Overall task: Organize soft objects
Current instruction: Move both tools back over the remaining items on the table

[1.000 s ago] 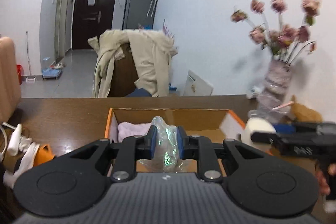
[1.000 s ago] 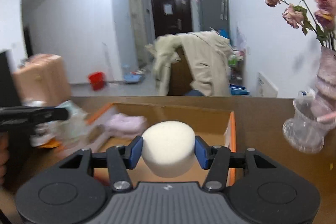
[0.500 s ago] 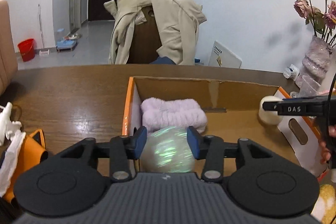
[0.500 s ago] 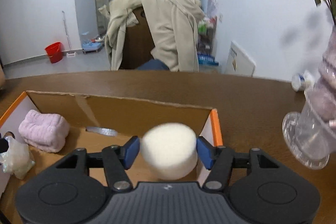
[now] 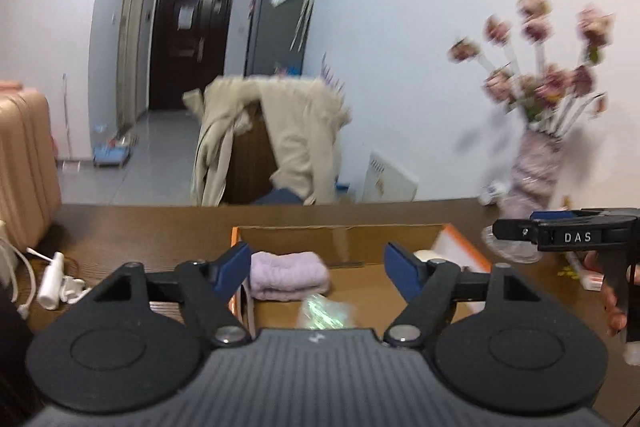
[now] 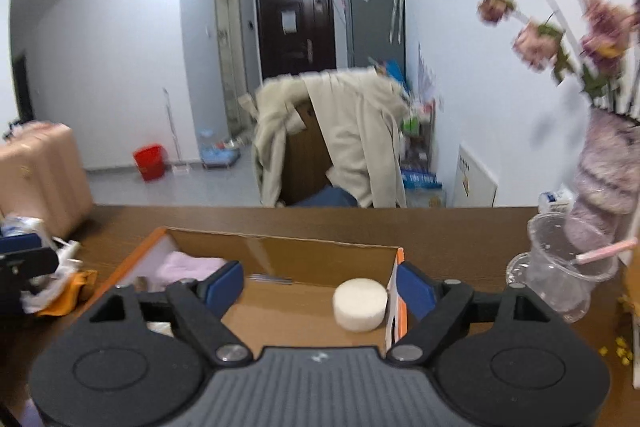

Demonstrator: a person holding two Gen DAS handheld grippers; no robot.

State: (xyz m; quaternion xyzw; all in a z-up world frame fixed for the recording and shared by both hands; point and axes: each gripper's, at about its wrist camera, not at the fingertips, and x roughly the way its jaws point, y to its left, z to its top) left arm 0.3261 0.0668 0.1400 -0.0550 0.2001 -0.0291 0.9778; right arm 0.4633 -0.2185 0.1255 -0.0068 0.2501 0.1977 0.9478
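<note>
**Both grippers spread wide above the box**

Nearest the left camera, the left gripper (image 5: pixel 318 269) is seen released, its blue pads (image 5: pixel 234 269) wide apart and nothing held between them. Just past it, a shiny wrapped bundle (image 5: pixel 324 313) is lying on the floor of the box (image 5: pixel 340 237), with the lilac towel (image 5: pixel 288 275) resting beyond it against the left wall. On the right camera, the right gripper (image 6: pixel 320 287) is likewise shown released, empty-handed. The sponge (image 6: pixel 361 303) is sitting flat on the box (image 6: pixel 280 259) floor, close to the right wall, apart from both pads. The towel (image 6: pixel 188 265) is glimpsed in the far left corner. To the right of the box, a clear cup (image 6: pixel 560 279) is standing on the table (image 6: pixel 440 227), with the vase (image 6: pixel 608 179) of blurred flowers just behind. Farther off, a beige coat (image 6: pixel 340 131) is draped over a chair, and a dark door (image 6: pixel 296 27) is seen at the corridor's end.
</note>
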